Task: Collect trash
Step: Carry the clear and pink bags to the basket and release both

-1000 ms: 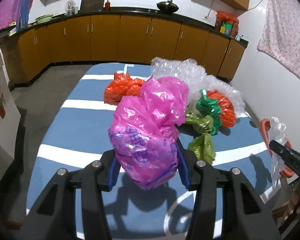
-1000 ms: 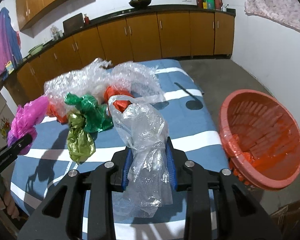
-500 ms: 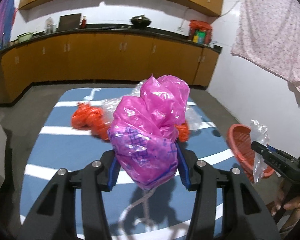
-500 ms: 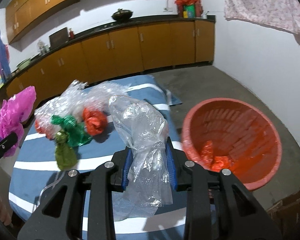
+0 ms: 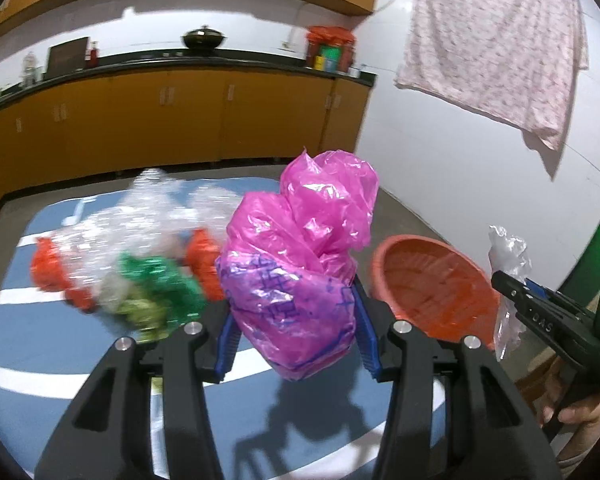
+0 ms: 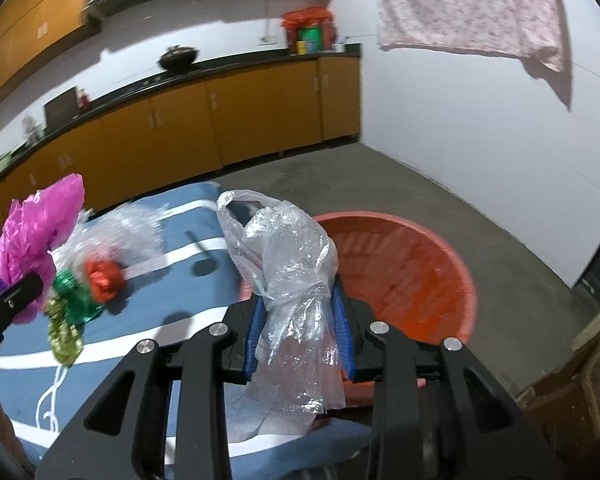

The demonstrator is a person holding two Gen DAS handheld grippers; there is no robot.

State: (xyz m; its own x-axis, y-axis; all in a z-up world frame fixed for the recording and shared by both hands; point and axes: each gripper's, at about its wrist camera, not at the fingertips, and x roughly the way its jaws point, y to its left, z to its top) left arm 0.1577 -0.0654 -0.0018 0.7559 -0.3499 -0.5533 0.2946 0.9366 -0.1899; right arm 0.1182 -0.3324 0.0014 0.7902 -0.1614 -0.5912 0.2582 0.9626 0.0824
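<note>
My left gripper [image 5: 296,336] is shut on a crumpled pink plastic bag [image 5: 300,264] and holds it above the blue striped table [image 5: 40,344]. My right gripper [image 6: 300,328] is shut on a clear plastic bag [image 6: 288,280] and holds it at the near rim of the orange basket [image 6: 411,272]. The basket [image 5: 431,284] also shows right of the pink bag in the left wrist view. The right gripper with the clear bag [image 5: 507,256] is at the far right there. The pink bag [image 6: 32,240] shows at the left in the right wrist view.
A pile of clear, red and green plastic wrappers [image 5: 132,264] lies on the table; it also shows in the right wrist view [image 6: 96,276]. Orange kitchen cabinets [image 5: 180,120] line the back wall. A cloth [image 5: 495,40] hangs on the white wall at the right.
Both grippers have swung right with their bags still held. The basket has come closer, and now sits just behind the clear bag.
</note>
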